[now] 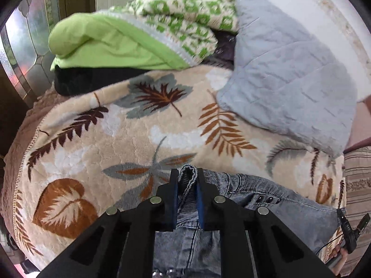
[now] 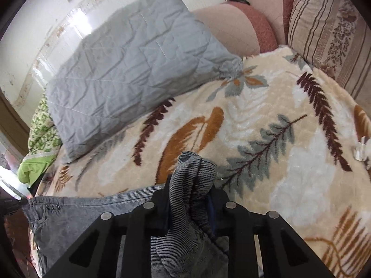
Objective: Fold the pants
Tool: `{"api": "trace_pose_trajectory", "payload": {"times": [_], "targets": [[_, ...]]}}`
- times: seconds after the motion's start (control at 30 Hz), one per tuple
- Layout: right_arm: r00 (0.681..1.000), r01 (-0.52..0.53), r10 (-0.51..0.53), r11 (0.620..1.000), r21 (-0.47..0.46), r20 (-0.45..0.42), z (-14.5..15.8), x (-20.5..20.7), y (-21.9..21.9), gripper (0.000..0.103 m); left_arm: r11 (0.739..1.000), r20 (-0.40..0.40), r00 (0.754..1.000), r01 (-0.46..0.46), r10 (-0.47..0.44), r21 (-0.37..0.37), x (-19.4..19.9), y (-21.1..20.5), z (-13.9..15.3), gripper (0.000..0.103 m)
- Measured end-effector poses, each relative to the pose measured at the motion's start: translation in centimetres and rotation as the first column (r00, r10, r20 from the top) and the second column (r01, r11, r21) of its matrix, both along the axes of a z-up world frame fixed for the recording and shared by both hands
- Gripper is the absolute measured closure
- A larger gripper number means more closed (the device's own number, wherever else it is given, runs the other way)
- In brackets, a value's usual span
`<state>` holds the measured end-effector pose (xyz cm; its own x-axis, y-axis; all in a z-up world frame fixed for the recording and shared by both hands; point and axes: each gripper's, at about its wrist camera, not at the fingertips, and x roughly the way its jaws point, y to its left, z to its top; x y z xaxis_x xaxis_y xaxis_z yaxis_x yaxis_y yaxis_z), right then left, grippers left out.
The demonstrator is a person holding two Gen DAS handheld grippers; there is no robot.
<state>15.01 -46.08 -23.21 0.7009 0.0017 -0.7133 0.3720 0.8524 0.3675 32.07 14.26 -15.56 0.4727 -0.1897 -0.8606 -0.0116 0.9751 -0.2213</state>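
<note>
Grey denim pants (image 1: 285,210) with a ribbed waistband hang stretched between my two grippers, just above the leaf-patterned blanket (image 1: 129,136). My left gripper (image 1: 188,176) is shut on one corner of the waistband, which bunches between the fingers. My right gripper (image 2: 193,180) is shut on the other ribbed waistband corner (image 2: 192,169), which bulges out past the fingertips. The pants' button fly (image 2: 52,207) shows at the lower left of the right wrist view. The legs drop below both views and are hidden.
A grey quilted pillow (image 1: 287,69) leans on the white wall at the back. A green patterned quilt (image 1: 176,14) and a lime sheet (image 1: 102,46) are piled at the far left. A striped cushion (image 2: 329,27) and a pink headboard (image 2: 234,25) stand at the right.
</note>
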Motion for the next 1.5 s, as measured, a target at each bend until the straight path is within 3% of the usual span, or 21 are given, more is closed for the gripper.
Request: {"api": "trace_pose_trajectory", "payload": {"times": [0.13,0.4,0.6,0.77,0.87,0.93,0.97,1.0,1.13,1.2,1.3,1.4,1.5], "targets": [[0.999,-0.016,0.017,1.0,-0.026,0.036,2.5,-3.1,0.6,0.078,0.999,0.052,0.999,0.006,-0.004,-0.032,-3.8,1.3,3.1,0.089],[0.995,-0.062,0.065,0.997,-0.041,0.081,7.1,-10.6,1.8,0.079,0.999,0.096,0.995,0.027,-0.024,-0.032,-12.7,3.9,5.0,0.089],[0.994,-0.094,0.094,0.996,-0.01,0.05,7.1,-16.7,2.9,0.079,0.999,0.068,0.997,0.027,-0.026,-0.025,-19.4,5.7,3.2,0.089],[0.986,-0.152,0.153,0.988,0.014,-0.072,4.7,-20.2,3.5,0.079,0.999,0.001,0.999,0.04,-0.04,0.019,-23.8,6.4,-0.8,0.089],[0.96,-0.213,0.221,0.975,0.065,-0.171,3.0,-22.2,3.8,0.073,0.999,-0.07,0.997,0.036,-0.034,0.028,-25.5,7.3,-3.9,0.089],[0.94,-0.248,0.261,0.965,0.082,-0.22,2.3,-23.6,4.3,0.062,0.998,-0.11,0.994,0.018,-0.011,0.058,-26.3,7.9,-5.5,0.089],[0.93,-0.254,0.265,0.964,0.076,-0.253,2.2,-24.2,4.4,0.049,0.998,-0.118,0.993,0.012,-0.004,0.068,-26.7,8.2,-5.9,0.089],[0.926,-0.254,0.261,0.965,0.061,-0.272,2.3,-24.7,4.3,0.047,0.998,-0.124,0.992,0.009,-0.001,0.064,-27.0,8.5,-6.2,0.089],[0.936,-0.276,0.28,0.96,0.05,-0.215,4.4,-27.0,3.8,0.041,0.997,-0.088,0.996,0.008,0.0,0.081,-28.3,8.5,-5.2,0.089],[0.948,-0.264,0.261,0.964,0.011,-0.182,5.7,-27.5,3.3,0.033,0.993,-0.044,0.999,0.007,-0.002,0.118,-28.7,8.0,-3.9,0.089],[0.963,-0.222,0.22,0.975,0.007,-0.154,6.1,-26.1,2.3,0.033,0.992,0.023,1.0,0.013,-0.016,0.128,-28.8,6.9,-1.9,0.089],[0.969,-0.185,0.192,0.981,0.058,-0.157,4.5,-22.8,1.7,0.034,0.992,0.085,0.995,0.047,-0.057,0.116,-29.3,5.2,-0.1,0.089],[0.959,-0.155,0.165,0.986,0.06,-0.231,1.4,-18.8,1.4,0.034,0.988,0.106,0.989,0.088,-0.101,0.127,-29.6,3.3,0.3,0.089]]}}
